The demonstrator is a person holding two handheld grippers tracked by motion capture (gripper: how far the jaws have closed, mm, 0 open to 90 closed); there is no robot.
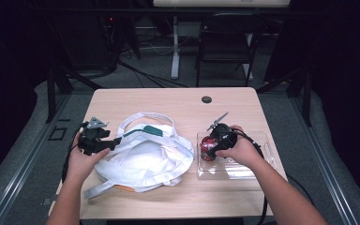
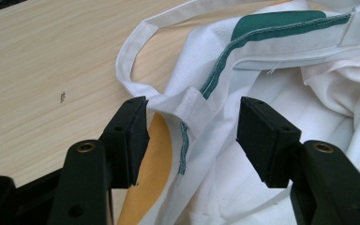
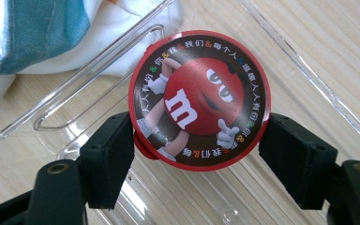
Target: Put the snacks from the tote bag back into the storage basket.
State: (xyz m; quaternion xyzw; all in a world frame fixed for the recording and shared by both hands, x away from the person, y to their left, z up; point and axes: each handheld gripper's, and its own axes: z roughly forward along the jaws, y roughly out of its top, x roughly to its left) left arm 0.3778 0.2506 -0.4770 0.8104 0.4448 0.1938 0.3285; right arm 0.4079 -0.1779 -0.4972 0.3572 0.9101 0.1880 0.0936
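Note:
A white cloth tote bag [image 1: 145,154] with green trim lies crumpled on the left half of the wooden table [image 1: 168,101]. My left gripper [image 1: 115,140] is at the bag's left side. In the left gripper view it [image 2: 192,126] is open, with the bag's rim [image 2: 192,98] between the jaws. A round red candy tin [image 1: 207,146] with a cartoon lid [image 3: 199,98] stands at the left end of a clear plastic tray [image 1: 258,168]. My right gripper [image 3: 198,129] is shut on the tin, one jaw against each side.
The tray's clear wall [image 3: 309,79] runs just right of the tin, and the bag's edge [image 3: 51,33] lies close on the tray's other side. A dark cable hole [image 1: 206,99] sits near the table's far edge. A black chair [image 1: 225,42] stands beyond the table.

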